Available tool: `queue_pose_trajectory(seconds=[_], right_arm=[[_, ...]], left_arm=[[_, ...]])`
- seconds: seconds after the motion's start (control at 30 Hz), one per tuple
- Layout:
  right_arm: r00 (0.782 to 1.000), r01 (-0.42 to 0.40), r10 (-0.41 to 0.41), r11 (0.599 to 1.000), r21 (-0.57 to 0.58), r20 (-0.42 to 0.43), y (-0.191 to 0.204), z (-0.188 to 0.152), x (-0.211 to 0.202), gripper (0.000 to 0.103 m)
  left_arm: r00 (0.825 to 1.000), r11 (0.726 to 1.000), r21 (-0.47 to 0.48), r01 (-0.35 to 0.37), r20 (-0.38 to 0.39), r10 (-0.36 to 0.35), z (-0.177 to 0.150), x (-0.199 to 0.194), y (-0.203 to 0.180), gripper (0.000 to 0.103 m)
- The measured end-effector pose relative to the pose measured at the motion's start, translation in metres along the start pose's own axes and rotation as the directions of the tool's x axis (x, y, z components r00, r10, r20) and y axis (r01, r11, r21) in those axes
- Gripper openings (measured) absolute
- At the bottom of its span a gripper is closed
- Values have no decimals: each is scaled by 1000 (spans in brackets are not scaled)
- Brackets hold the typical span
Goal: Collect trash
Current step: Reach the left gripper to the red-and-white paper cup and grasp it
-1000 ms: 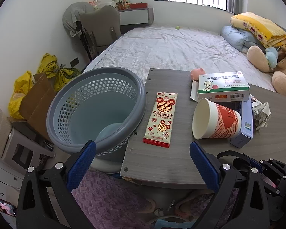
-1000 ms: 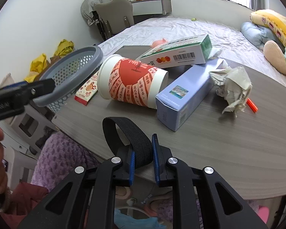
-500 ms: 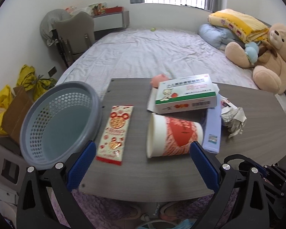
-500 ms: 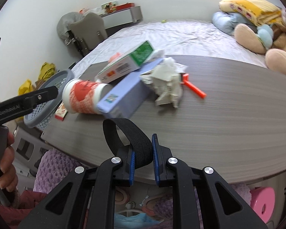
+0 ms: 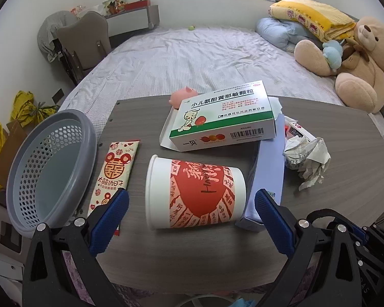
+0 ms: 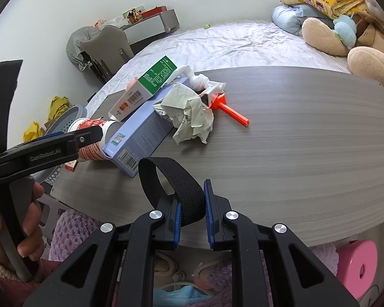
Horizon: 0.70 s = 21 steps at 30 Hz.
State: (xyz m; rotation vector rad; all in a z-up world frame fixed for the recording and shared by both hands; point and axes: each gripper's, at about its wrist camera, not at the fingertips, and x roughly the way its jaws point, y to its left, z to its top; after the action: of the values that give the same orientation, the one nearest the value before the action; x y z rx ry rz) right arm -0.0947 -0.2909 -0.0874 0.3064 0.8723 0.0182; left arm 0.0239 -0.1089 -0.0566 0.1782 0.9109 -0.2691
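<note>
A red-and-white paper cup [image 5: 194,197] lies on its side on the grey wooden table [image 5: 192,255]. My left gripper [image 5: 192,212] is open, its blue pads [image 5: 115,209] standing either side of the cup without touching it. A red snack wrapper [image 5: 115,168] lies left of the cup, by the grey mesh basket [image 5: 51,168]. Behind the cup are a green-and-white medicine box [image 5: 225,117], a pale blue box [image 5: 268,168] and crumpled paper [image 5: 309,158]. My right gripper [image 6: 192,204] is shut on a black strap loop [image 6: 171,179] near the table's front edge.
A pink pig toy [image 5: 183,96] sits behind the medicine box. An orange plastic piece [image 6: 230,112] lies by the crumpled paper [image 6: 189,117]. A hand [image 6: 25,230] holds the left gripper's handle. The bed [image 5: 192,58] with a teddy bear [image 5: 358,58] lies beyond; a pink stool [image 6: 358,266] stands below.
My left gripper moved right, from in front of the basket to in front of the cup, and closer to it. The right gripper swung right along the table edge, still holding the strap.
</note>
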Motion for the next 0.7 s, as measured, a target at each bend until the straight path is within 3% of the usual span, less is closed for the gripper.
queue_pose_trajectory(seconds=[0.33,0.7], right_arm=[[1000,-5,5,1000,21,-2,-10,0,1,15],[1000,-13,13,1000,20,1,-8,0,-1,15]], left_arm=[[998,998,-1,-55,-5,55,-1,12,6,97],[998,998,-14,-58,7,58,2,15,9,97]])
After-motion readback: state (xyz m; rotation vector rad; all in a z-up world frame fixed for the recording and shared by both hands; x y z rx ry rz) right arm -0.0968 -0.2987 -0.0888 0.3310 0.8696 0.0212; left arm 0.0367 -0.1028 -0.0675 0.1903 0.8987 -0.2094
